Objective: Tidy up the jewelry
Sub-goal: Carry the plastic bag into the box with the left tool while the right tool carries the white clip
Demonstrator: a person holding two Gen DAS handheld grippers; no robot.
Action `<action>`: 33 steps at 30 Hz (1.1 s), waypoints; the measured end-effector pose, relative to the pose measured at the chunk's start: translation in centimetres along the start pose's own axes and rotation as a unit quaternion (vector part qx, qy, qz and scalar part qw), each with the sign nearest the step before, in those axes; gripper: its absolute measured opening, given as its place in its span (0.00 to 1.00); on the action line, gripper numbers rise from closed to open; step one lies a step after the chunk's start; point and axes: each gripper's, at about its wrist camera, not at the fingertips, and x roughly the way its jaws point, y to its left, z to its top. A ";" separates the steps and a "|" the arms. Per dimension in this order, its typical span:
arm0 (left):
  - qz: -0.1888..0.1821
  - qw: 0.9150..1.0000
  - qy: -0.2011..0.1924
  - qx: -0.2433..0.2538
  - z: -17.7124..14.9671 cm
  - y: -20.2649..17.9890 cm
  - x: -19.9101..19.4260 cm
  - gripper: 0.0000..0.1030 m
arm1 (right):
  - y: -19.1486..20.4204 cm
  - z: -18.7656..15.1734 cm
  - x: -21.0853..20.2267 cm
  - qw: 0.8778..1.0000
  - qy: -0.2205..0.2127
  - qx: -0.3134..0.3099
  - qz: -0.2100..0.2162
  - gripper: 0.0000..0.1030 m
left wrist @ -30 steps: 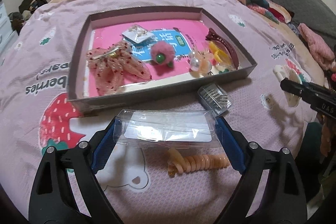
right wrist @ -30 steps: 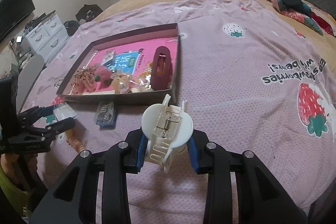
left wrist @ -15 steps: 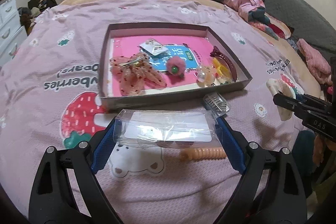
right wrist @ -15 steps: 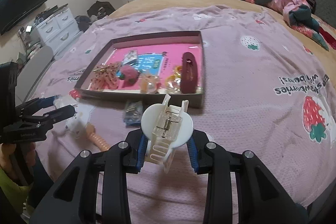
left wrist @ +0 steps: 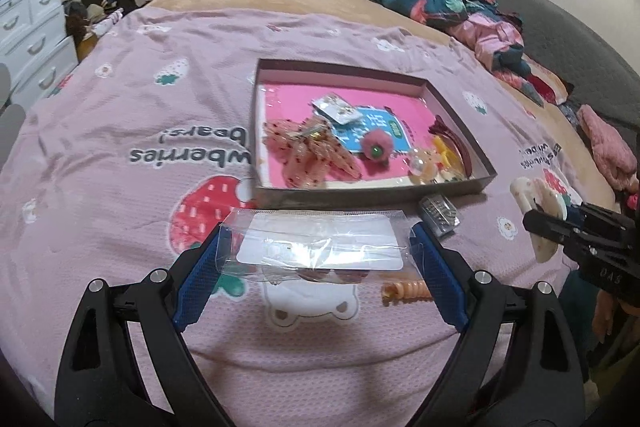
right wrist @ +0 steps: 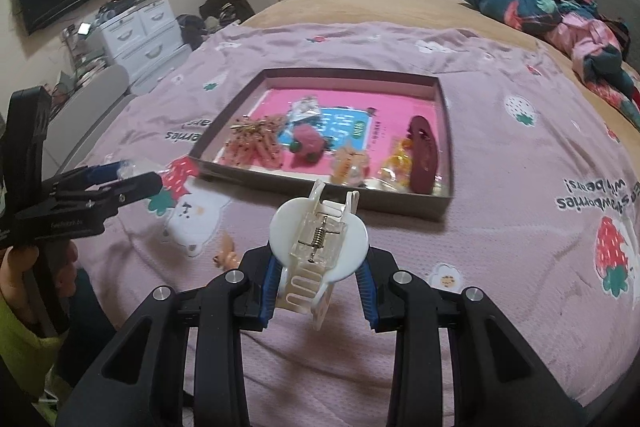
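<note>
- Left gripper (left wrist: 320, 253): jaws pinch a clear plastic packet (left wrist: 318, 247) by its two short edges; the packet hangs above the bedspread (left wrist: 120, 131), just short of the near wall of the tray (left wrist: 372, 194).
- Right gripper (right wrist: 318, 275): jaws clamp a white claw clip (right wrist: 318, 243) from both sides, spring upward, teeth pointing toward the camera; it is held in the air, near the tray's front wall.
- Tray contents: a pink beaded hair bow (left wrist: 310, 157), a pink pompom (left wrist: 375, 147), a small carded packet (left wrist: 336, 109), a pearl-and-yellow cluster (left wrist: 430, 163) and a dark red clip (left wrist: 454, 143) against the right wall.
- Outside the tray on the bedspread: a small silver packet (left wrist: 438, 214) and an orange spiral hair tie (left wrist: 406, 290), both near the front wall.
- Step in hand, as judged: carry each held item over the front wall and set it on a bare pink patch.
- Advice: lift the packet clear of the wall before moving forward, as the thin film will likely buckle if it catches; lower it flat, then release.
- Advice: place the claw clip in the bare rear area, away from the dark red clip, and open the jaws only once it rests on the tray floor.
</note>
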 end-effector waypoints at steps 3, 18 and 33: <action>0.007 1.000 -0.007 -0.008 0.2 0.8 -0.7 0.80 | 0.7 0.3 0.2 1.000 -0.001 -0.007 0.009 0.31; 0.030 0.998 -0.048 -0.026 2.7 2.1 -3.5 0.80 | 2.4 4.1 -0.6 0.998 -0.036 -0.038 0.043 0.31; 0.031 0.997 -0.074 -0.003 8.1 0.3 -2.3 0.80 | -1.0 10.0 -0.7 0.996 -0.084 -0.033 0.015 0.31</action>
